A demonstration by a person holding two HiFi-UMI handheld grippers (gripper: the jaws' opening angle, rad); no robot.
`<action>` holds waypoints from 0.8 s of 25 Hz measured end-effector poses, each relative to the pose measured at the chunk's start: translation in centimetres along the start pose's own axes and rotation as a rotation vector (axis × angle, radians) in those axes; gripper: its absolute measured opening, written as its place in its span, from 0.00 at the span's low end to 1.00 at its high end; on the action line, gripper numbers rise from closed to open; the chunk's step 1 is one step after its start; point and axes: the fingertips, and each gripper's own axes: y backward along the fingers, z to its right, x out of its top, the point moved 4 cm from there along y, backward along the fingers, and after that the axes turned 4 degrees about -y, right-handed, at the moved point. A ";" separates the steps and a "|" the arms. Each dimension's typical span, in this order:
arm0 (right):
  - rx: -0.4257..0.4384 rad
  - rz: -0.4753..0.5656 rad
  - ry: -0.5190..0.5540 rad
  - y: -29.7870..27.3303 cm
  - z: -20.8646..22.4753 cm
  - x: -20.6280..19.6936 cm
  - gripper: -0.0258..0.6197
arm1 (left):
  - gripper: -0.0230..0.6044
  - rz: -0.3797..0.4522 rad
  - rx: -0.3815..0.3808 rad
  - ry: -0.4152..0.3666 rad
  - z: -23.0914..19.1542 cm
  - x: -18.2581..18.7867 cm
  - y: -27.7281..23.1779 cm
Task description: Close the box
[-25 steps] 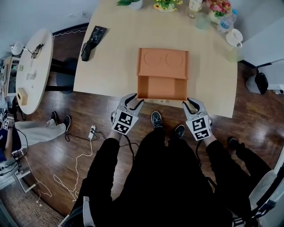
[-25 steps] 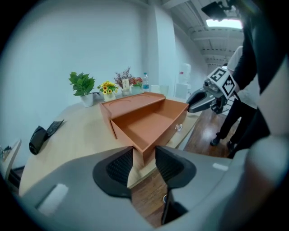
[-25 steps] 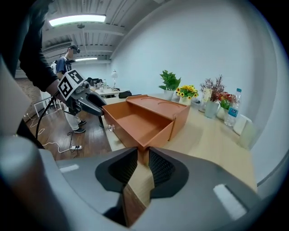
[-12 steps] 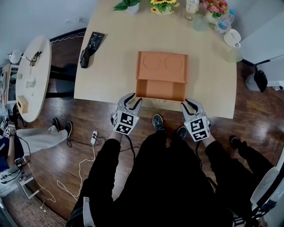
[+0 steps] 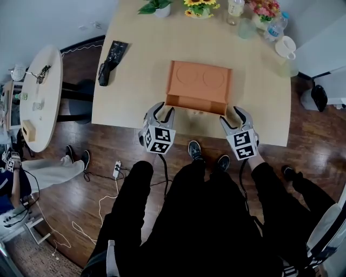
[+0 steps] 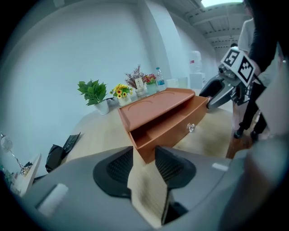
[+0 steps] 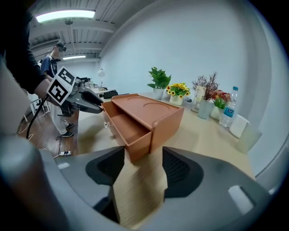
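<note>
box (image 5: 199, 81) sat near table (image 5: 135, 76) front edge, drawer (image 5: 195, 105) partly out | left gripper (image 5: 164, 110) by drawer's left corner, jaws narrow, opening, empty | right gripper (image 5: 231, 116) by right corner, jaws opening, empty

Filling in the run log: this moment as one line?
box: drawer partly out | left gripper: jaws opening, empty, by drawer's left corner | right gripper: jaws opening, empty, by right corner

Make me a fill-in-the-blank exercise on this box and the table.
The drawer of the orange rectangular box stands partly ____.
On the drawer front sits one small clear ____.
The box's top bears ____ round recesses.
Beside the green potted plant on the light wooden table, the flowers are ____.
Missing: open; knob; two; yellow.
</note>
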 end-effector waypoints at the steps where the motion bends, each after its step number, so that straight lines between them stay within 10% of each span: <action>1: 0.019 -0.009 0.005 -0.4 0.1 0.1 0.48 | 0.25 0.009 -0.007 -0.008 -0.5 0.0 -0.2; 8: 0.114 -0.004 0.021 -1.6 -1.5 0.8 0.69 | 0.61 0.045 -0.283 -0.017 -3.6 -0.9 -1.4; 15: 0.164 0.002 0.040 -3.7 -0.6 1.6 0.81 | 0.65 0.045 -0.473 -0.210 -2.8 0.9 -4.0; 20: 0.150 0.025 0.045 -4.0 0.6 2.8 0.71 | 0.61 0.088 -0.484 -0.209 -2.7 1.9 -4.4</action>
